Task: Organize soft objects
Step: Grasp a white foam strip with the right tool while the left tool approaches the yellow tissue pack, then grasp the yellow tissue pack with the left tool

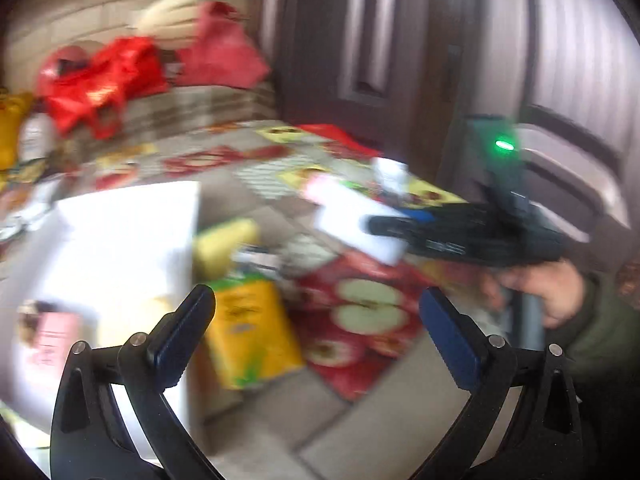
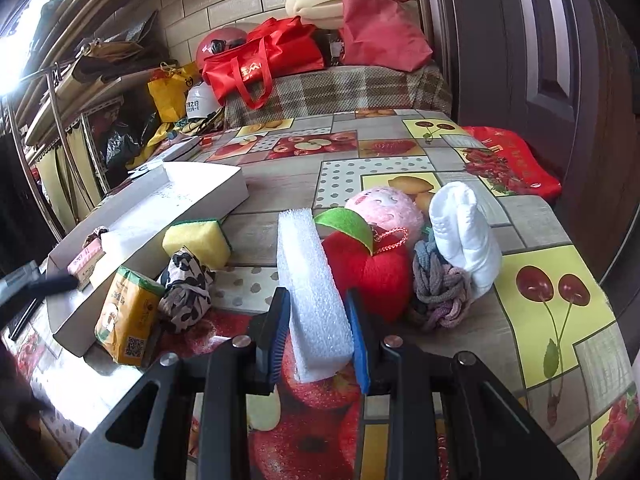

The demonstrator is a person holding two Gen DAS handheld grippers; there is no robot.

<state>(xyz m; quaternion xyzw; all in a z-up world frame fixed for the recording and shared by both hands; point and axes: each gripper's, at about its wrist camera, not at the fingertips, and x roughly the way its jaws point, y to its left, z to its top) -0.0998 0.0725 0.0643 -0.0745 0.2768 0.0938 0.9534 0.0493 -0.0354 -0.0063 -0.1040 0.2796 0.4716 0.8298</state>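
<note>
A: Two hand-held grippers appear. The right hand-held gripper [image 2: 318,332] is clamped on a white foam block [image 2: 314,292], its blue pads pressing both long sides, the block raised above the table [image 2: 532,216].

B: And the left hand-held gripper [image 1: 318,332]?

A: Its fingers stand wide apart with nothing between them, above a yellow tissue pack [image 1: 252,328]. That view is blurred by motion.

B: Where do the other soft things lie?

A: Right wrist view: just beyond the foam block, a red plush apple [image 2: 372,272] with a green leaf; behind it and touching, a pink plush toy [image 2: 384,208]. To the right, a knotted grey-pink cord bundle [image 2: 436,284] beside an upright white rolled cloth [image 2: 464,236]. To the left, a yellow sponge [image 2: 198,240] with a green backing, a leopard-print fabric piece [image 2: 186,288] and the tissue pack, all just beside a white cardboard box [image 2: 160,208].

B: Contents of the box?

A: A white block and a small pink item at its near end; further detail cannot be told.
</note>
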